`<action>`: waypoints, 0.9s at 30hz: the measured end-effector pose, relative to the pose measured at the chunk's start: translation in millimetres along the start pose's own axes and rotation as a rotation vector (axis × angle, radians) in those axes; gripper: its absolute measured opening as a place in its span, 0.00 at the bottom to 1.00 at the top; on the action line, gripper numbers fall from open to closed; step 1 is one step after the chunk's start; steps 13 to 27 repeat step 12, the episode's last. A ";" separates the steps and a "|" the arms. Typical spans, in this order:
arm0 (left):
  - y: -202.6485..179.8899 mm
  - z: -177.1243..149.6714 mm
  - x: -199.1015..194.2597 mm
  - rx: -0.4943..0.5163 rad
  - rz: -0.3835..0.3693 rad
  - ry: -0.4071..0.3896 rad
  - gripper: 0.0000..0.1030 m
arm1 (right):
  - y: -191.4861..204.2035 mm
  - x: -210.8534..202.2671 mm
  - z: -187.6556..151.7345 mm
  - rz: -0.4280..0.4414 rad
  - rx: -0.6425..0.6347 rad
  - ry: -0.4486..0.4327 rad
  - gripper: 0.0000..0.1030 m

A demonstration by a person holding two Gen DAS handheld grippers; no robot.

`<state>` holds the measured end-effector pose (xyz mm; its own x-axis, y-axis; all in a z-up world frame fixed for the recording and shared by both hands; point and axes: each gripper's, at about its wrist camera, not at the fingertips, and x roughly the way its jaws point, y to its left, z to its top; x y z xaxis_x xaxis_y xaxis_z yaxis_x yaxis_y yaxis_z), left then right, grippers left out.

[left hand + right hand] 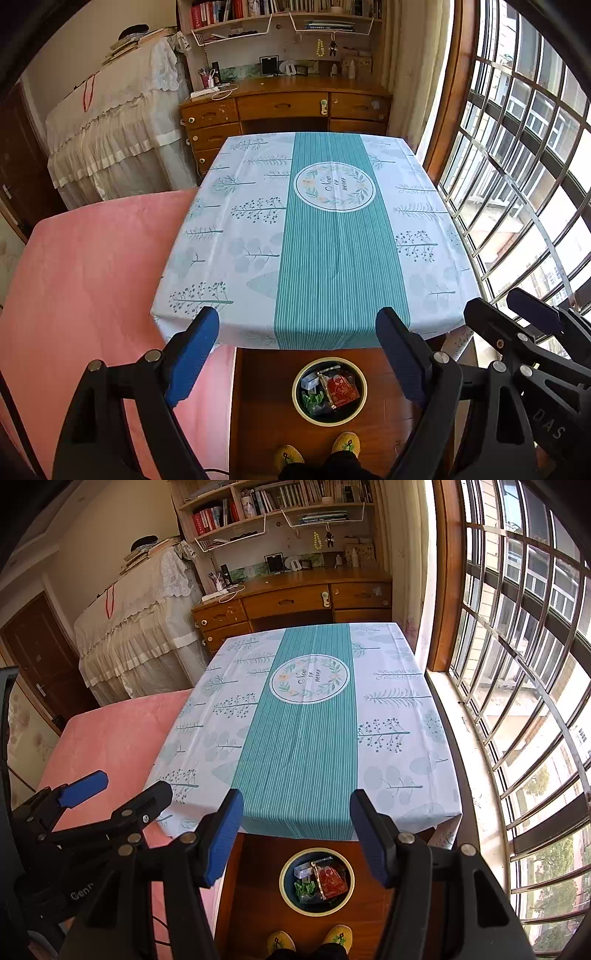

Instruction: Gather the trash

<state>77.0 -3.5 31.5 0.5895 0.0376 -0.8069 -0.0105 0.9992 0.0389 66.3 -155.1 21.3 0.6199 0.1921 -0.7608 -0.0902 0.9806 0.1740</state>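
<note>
Both grippers hover side by side over the near edge of the desk (236, 206), pointing down and forward. The desk is covered with a white tablecloth printed with trees and crossed by a teal striped runner (332, 236) with a round wreath emblem.

Left gripper (297, 350): fingers spread wide, blue pads (192, 354) well apart, nothing between them. Right gripper (295, 842): fingers also spread, a little narrower, holding nothing. Each gripper shows at the edge of the other's view.

Trash bin (330, 390), round with a pale rim and dark inside, stands on the wooden floor (258, 398) just in front of the desk's near edge, below and between the fingers in both views. Inside it: a red wrapper (341, 391), a green crumpled piece (310, 400) and a small clear or white packet (308, 380), all lying together. The same bin (317, 881) appears in the right wrist view with the same contents.

The person's feet in yellow slippers (317, 448) stand just behind the bin.

A pink bed (85, 280) lies against the desk's left side. A barred window (517, 166) runs along the right. A wooden writing desk with drawers (284, 107) and bookshelves (280, 14) stand at the far wall
</note>
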 end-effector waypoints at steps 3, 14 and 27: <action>-1.0 -1.9 -1.6 -0.003 0.003 0.002 0.83 | 0.4 0.9 -1.7 0.004 -0.003 0.001 0.59; -0.1 -1.4 -1.5 -0.001 0.000 0.004 0.83 | 0.5 0.8 -1.4 0.003 -0.001 0.002 0.59; -0.1 -1.4 -1.5 -0.001 0.000 0.004 0.83 | 0.5 0.8 -1.4 0.003 -0.001 0.002 0.59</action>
